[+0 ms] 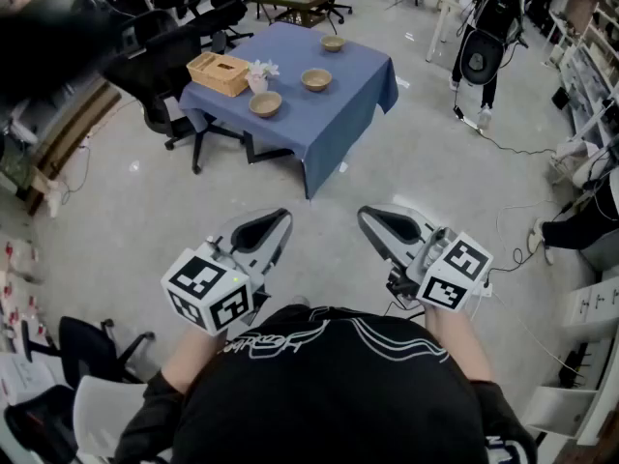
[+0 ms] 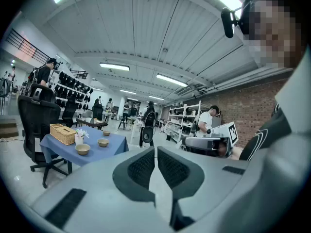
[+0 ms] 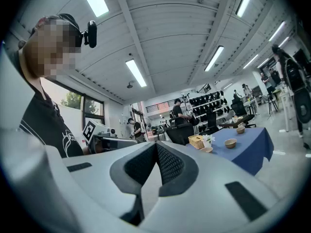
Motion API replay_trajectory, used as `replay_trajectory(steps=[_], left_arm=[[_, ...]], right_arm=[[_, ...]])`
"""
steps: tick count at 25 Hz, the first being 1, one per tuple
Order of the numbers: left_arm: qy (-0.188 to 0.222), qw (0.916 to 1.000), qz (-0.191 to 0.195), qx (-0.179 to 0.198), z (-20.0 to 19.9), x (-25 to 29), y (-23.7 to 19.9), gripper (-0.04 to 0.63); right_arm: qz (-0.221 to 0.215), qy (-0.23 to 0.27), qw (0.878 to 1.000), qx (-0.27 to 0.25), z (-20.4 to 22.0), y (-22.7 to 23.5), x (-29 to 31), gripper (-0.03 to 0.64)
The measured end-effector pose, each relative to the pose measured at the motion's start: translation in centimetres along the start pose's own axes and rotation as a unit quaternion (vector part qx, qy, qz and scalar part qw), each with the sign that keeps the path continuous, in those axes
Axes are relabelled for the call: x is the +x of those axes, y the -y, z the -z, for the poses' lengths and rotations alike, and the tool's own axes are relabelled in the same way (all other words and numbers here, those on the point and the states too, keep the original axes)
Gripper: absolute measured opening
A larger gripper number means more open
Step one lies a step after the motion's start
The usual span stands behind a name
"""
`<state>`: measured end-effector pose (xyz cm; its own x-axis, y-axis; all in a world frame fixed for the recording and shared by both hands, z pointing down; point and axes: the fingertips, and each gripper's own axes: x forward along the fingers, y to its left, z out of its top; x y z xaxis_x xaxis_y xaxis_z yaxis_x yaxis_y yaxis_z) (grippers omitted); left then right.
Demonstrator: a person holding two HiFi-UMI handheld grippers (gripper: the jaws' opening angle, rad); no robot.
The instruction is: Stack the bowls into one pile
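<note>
left gripper [image 1: 271, 228], right gripper [image 1: 379, 228] both pressed together, empty, well short of table [image 1: 334, 124]. bowls [image 1: 315, 79] apart, strung from left edge toward far corner. tbh walk up first, spread jaws, pinch rim.

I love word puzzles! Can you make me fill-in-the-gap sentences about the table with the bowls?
1. The tablecloth is ___.
2. On it sit ___ bowls, none stacked yet.
3. Beside the woven basket stands a small vase of white ___.
4. The left claw and the right claw are both ___, holding nothing.
Missing words: blue; three; flowers; shut.
</note>
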<state>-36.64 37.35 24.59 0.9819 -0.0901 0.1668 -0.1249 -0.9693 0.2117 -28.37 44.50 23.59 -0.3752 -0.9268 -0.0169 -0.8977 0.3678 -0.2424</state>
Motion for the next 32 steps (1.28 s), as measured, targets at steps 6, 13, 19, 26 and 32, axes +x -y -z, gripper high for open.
replay_trajectory(steps=[6,13,19,26,32], left_arm=[[0.003,1.0000,0.002,0.001,0.2,-0.7,3.2,0.038],[0.006,1.0000,-0.004,0.006,0.8,-2.1,4.5,0.038],[0.013,0.9998,-0.016,-0.006,0.8,-2.4,3.3,0.038],[0.012,0.9993,-0.030,-0.018,2.2,-2.4,2.3,0.038],[0.002,0.9990,-0.032,-0.031,3.3,-0.9,0.1,0.038]], right_arm=[[0.010,0.006,1.000,-0.005,-0.2,-1.1,-3.0,0.026],[0.011,0.021,1.000,0.013,0.0,-2.1,-4.3,0.028],[0.015,0.006,1.000,-0.004,0.3,-1.6,-3.5,0.034],[0.017,-0.011,1.000,0.001,2.2,-0.4,-3.3,0.180],[0.025,-0.024,0.999,0.004,3.3,1.8,-1.9,0.227]])
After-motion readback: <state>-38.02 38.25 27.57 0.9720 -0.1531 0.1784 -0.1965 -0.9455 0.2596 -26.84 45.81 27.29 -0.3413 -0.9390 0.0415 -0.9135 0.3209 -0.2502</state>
